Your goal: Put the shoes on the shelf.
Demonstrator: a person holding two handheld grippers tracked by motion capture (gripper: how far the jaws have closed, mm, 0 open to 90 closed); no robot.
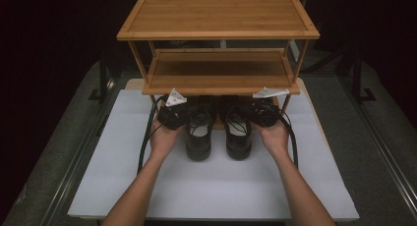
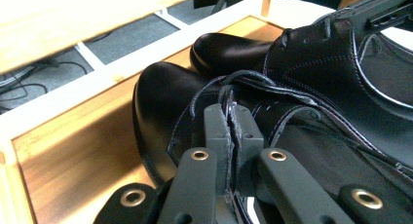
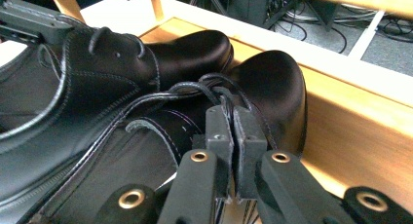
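Observation:
Two black leather lace-up shoes stand side by side with their toes under a bamboo shoe rack [image 1: 216, 15]. My left gripper [image 1: 188, 119] is shut on the upper edge of the left shoe [image 1: 198, 140]. In the left gripper view the left gripper [image 2: 233, 118] pinches that leather rim, and the left shoe's toe [image 2: 163, 95] rests on the rack's bottom board [image 2: 73, 156]. My right gripper [image 1: 252, 117] is shut on the rim of the right shoe [image 1: 238, 140]. The right gripper view shows the right gripper [image 3: 229, 118] clamped on the rim behind the right shoe's toe [image 3: 272, 80].
The rack has a top shelf and a middle shelf [image 1: 219, 69] right above both grippers. Its legs stand on a white mat [image 1: 221, 186] that spreads toward the person. A low front rail [image 3: 341, 63] borders the bottom board. Dark floor and cables lie behind.

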